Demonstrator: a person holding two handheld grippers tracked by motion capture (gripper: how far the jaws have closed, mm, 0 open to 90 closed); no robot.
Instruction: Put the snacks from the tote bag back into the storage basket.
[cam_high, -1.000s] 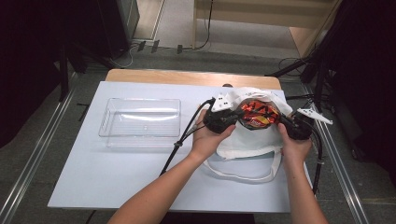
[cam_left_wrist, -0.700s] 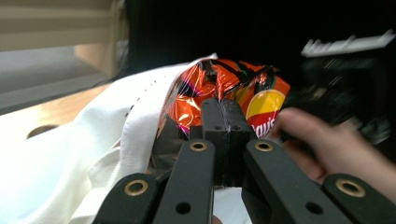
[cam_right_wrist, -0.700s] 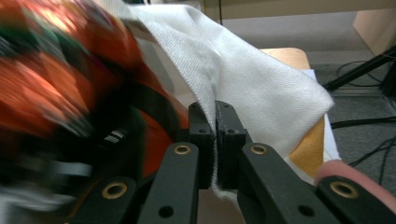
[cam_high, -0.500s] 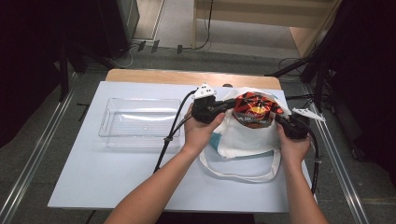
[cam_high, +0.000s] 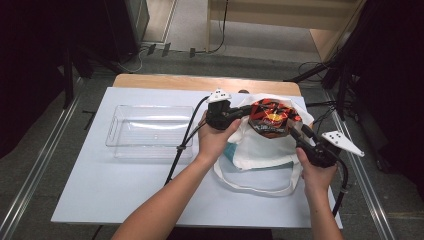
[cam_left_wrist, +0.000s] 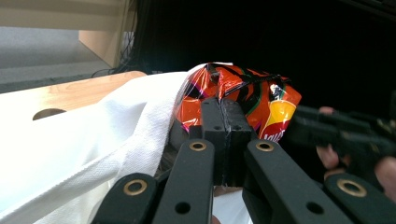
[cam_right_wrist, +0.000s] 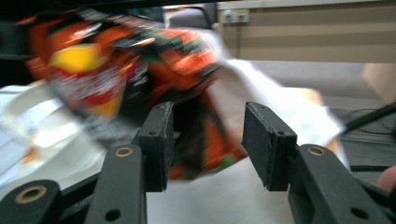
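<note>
An orange-red snack bag (cam_high: 270, 117) hangs over the mouth of a white tote bag (cam_high: 260, 147) at the table's right. My left gripper (cam_high: 246, 112) comes in from the left and is shut on the snack bag's near edge (cam_left_wrist: 252, 100), its pads pressed together (cam_left_wrist: 225, 109). The tote's cloth (cam_left_wrist: 116, 126) drapes to the left of that grip. My right gripper (cam_high: 296, 129) sits at the tote's right side. Its jaws have just been opening and stand apart (cam_right_wrist: 208, 116), pressing on nothing. The blurred snack bag (cam_right_wrist: 107, 60) lies beyond them.
A clear plastic tray (cam_high: 150, 131) lies empty on the white table top (cam_high: 100, 190), left of the hands. The left gripper's black cable (cam_high: 182, 145) runs across the tray's right end. A wooden strip (cam_high: 165, 82) borders the far edge.
The left gripper shifted left with the snack bag, which now sits higher above the tote's mouth. The right gripper drew back toward the near right and its jaws parted.
</note>
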